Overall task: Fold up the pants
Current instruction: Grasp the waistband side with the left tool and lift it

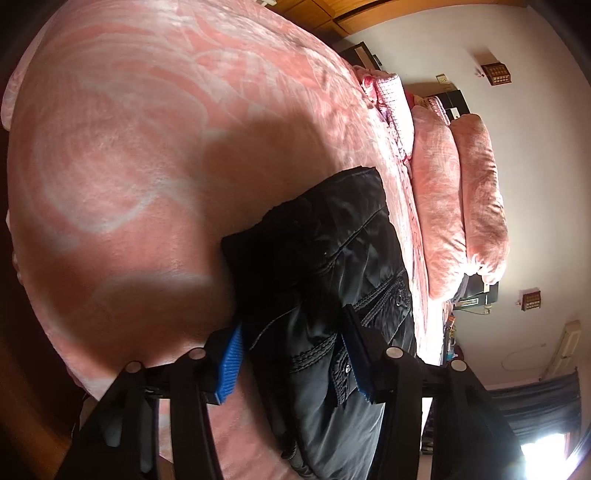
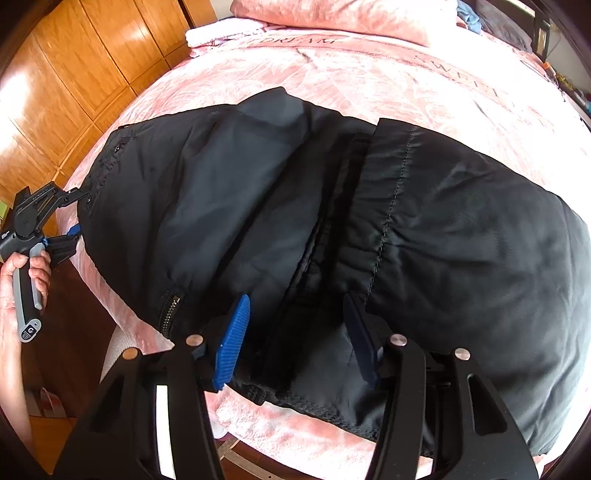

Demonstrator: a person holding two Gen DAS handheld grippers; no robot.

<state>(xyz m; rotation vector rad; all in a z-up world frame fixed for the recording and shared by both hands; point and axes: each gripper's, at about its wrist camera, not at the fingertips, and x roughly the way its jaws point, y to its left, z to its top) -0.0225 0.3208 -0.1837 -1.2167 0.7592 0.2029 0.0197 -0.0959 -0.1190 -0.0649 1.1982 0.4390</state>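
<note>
Black pants (image 2: 295, 221) lie spread across a pink patterned bed (image 2: 369, 74), folded over with a stitched hem across the middle. They also show in the left wrist view (image 1: 332, 277). My right gripper (image 2: 295, 336) is open, its blue-padded jaws straddling the pants' near edge. My left gripper (image 1: 291, 354) is open, its jaws on either side of the pants' waist end with its buttons and stitching. In the right wrist view the left gripper (image 2: 74, 214) sits at the pants' far left end, held by a hand (image 2: 22, 273).
Pink pillows (image 1: 461, 192) line the head of the bed. A wooden wardrobe (image 2: 74, 74) stands beyond the bed's far side. A folded white towel (image 2: 221, 33) lies by the pillows. The bed's edge (image 2: 258, 424) runs just below my right gripper.
</note>
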